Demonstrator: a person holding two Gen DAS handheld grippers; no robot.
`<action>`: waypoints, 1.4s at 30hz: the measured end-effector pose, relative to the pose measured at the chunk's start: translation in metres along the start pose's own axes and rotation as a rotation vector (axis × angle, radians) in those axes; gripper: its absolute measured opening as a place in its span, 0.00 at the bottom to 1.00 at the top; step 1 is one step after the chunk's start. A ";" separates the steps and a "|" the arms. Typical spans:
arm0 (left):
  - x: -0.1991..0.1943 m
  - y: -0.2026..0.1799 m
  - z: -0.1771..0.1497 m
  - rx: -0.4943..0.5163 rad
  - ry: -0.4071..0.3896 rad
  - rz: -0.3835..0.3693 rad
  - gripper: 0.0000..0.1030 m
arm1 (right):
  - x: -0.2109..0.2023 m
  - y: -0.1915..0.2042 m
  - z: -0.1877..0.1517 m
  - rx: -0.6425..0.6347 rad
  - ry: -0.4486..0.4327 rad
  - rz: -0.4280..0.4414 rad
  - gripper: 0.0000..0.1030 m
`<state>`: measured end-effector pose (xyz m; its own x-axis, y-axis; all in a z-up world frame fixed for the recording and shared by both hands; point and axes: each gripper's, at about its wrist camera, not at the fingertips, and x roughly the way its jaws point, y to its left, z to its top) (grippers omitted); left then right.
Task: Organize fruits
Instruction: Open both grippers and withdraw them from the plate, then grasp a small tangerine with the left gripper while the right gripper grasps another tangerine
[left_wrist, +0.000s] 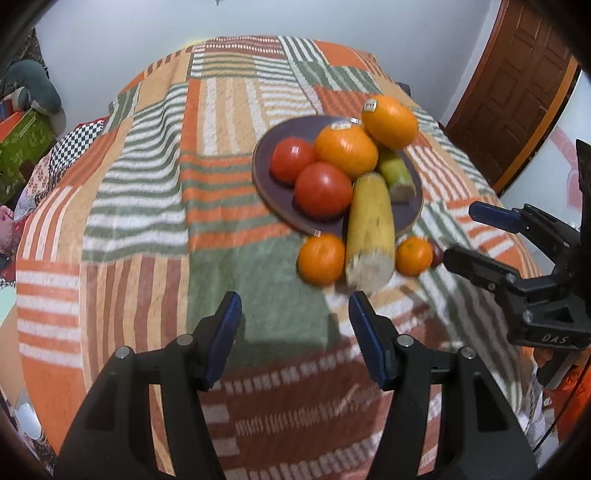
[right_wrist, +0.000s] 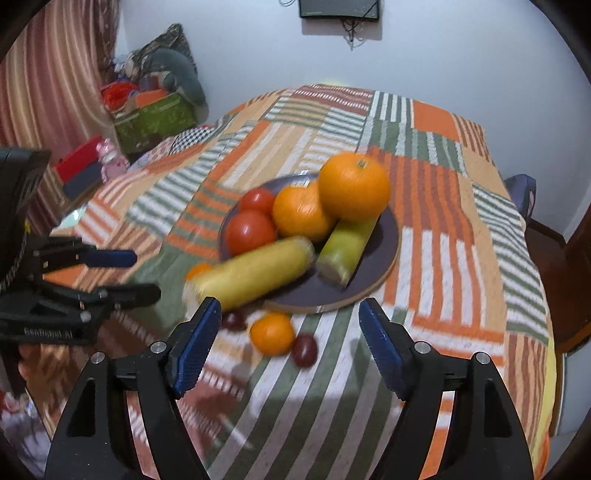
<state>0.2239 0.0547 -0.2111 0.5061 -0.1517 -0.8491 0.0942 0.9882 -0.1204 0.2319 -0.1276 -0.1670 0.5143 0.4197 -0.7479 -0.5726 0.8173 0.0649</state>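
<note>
A dark round plate (left_wrist: 266, 147) (right_wrist: 384, 236) holds two red tomatoes (left_wrist: 323, 188) (right_wrist: 249, 232), two large oranges (left_wrist: 345, 149) (right_wrist: 352, 184), a green stalk piece (left_wrist: 395, 171) (right_wrist: 347, 243) and a yellow corn cob (left_wrist: 371, 225) (right_wrist: 255, 271) that overhangs the near rim. On the cloth by the plate lie two small mandarins (left_wrist: 320, 258) (right_wrist: 272, 332) and two dark red small fruits (right_wrist: 304, 349). My left gripper (left_wrist: 293, 308) is open and empty, short of the corn. My right gripper (right_wrist: 290, 314) is open and empty above the mandarin.
The fruit sits on a table with an orange, green and white patchwork cloth (left_wrist: 147, 229) (right_wrist: 443, 258). A wooden door (left_wrist: 517, 92) stands at the right. Boxes and cushions (right_wrist: 155, 110) are piled at the back left. A chair (right_wrist: 546, 277) stands at the table's right side.
</note>
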 end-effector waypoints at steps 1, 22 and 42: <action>0.001 0.000 -0.004 0.003 0.005 0.004 0.59 | 0.004 0.003 -0.005 -0.013 0.015 0.000 0.72; 0.040 -0.008 0.009 0.032 0.001 -0.055 0.34 | 0.040 0.003 -0.011 -0.016 0.091 0.030 0.47; 0.042 -0.011 0.026 0.000 -0.034 -0.102 0.34 | 0.028 -0.003 -0.008 0.042 0.063 0.110 0.24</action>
<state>0.2665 0.0372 -0.2318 0.5225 -0.2518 -0.8146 0.1466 0.9677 -0.2051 0.2422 -0.1214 -0.1932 0.4076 0.4835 -0.7747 -0.5957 0.7837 0.1757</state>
